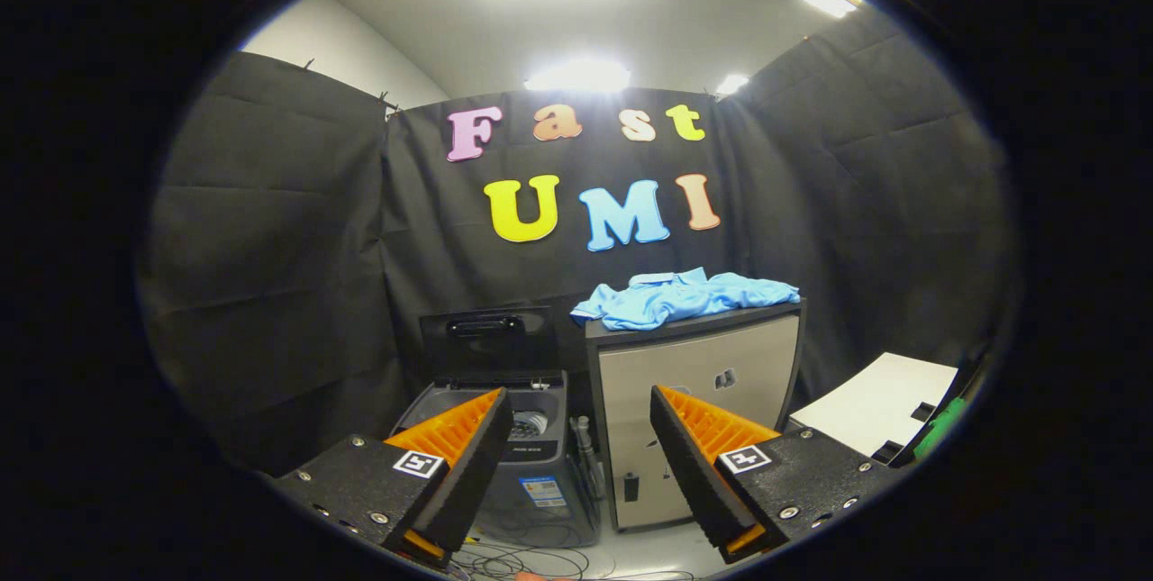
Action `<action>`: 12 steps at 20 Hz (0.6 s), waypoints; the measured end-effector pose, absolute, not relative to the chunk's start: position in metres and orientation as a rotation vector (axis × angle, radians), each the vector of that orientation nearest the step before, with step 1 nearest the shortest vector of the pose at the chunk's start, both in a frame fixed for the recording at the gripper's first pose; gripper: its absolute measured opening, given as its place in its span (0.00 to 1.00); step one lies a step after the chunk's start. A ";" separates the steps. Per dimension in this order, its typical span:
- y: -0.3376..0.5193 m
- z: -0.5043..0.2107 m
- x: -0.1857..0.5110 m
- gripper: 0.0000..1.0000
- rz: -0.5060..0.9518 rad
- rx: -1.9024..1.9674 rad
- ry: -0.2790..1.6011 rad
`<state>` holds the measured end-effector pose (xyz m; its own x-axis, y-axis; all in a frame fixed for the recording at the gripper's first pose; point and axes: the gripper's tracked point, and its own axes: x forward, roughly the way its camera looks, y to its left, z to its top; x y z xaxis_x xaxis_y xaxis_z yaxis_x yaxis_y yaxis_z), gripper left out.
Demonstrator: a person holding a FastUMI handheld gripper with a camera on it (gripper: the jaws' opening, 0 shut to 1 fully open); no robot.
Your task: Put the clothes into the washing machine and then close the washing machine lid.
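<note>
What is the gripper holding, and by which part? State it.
Nothing is held: the gripper is open, fingers apart, with the blue shirt lying beyond them on the cabinet.

Gripper (581,414) held level, pointing forward into the booth. Fingers spread wide apart, a broad empty gap between them; nothing clamped, nothing touched. Left finger (468,459) angled inward toward its tip, ridged inner face turned toward the gap. Right finger (698,464) mirrors it, tip leaning in from the other side. Each finger mounted on a flat block with screws and a square marker tag on top. Both tips at about the same height, free in the air.
</note>
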<state>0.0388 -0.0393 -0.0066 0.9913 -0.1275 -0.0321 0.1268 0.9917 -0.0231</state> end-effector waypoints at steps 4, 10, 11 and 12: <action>-0.076 0.004 0.080 0.95 -0.238 0.025 0.009; -0.140 0.044 0.176 0.95 -0.342 0.054 -0.005; -0.151 0.051 0.193 0.95 -0.349 0.062 -0.009; -0.162 0.058 0.211 0.95 -0.354 0.070 -0.007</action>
